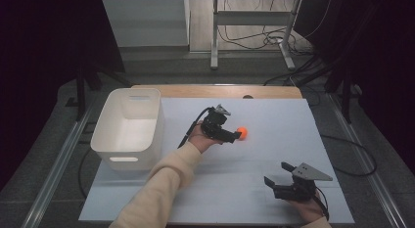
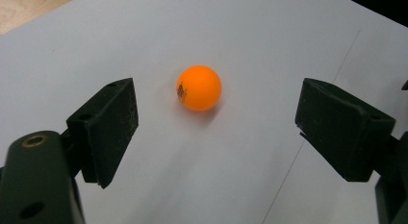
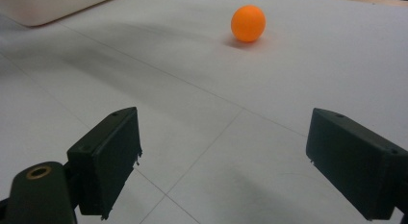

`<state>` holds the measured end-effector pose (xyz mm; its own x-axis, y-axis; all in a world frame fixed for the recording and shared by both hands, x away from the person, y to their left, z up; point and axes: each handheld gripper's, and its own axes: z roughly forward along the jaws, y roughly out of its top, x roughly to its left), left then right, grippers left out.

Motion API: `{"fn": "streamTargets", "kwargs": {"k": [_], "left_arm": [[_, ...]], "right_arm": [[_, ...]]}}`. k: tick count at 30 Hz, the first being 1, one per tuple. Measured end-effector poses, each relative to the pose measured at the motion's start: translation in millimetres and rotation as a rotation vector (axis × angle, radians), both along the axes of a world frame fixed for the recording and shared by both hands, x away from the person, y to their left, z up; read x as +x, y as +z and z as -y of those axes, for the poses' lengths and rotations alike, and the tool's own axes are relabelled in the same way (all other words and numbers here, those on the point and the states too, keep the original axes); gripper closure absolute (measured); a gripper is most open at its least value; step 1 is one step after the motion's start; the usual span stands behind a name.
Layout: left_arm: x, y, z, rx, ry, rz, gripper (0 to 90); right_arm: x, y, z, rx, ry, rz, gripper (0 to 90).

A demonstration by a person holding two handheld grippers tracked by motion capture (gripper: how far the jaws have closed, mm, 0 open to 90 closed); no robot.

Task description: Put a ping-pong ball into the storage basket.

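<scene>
One white table top (image 1: 274,140) — orange ball (image 1: 242,133), dim room beyond

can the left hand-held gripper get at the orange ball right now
Probably yes. The left hand-held gripper is open, and the orange ball sits on bare table just ahead, between its jaws, with nothing in the way.
</scene>
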<state>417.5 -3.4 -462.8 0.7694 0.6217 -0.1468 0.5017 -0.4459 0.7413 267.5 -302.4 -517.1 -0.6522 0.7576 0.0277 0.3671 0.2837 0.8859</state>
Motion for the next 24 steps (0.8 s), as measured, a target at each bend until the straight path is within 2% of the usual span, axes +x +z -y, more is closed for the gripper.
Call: {"fn": "streamTargets", "kwargs": {"k": [9,15,24], "left_arm": [[4.4,-4.2,7.0,0.015,-0.01,0.002,15.9],[4.5,-5.1,12.6,0.005,-0.023,0.006,15.9],[7.3,-12.7,23.4,0.042,-0.033,0.005,16.2]], "right_arm": [[-0.2,0.5,0.1,0.001,-0.011,0.0,12.2],[-0.3,1.0,0.3,0.007,-0.017,0.005,12.2],[-0.6,1.1,0.1,0.006,-0.014,0.005,12.2]]}}
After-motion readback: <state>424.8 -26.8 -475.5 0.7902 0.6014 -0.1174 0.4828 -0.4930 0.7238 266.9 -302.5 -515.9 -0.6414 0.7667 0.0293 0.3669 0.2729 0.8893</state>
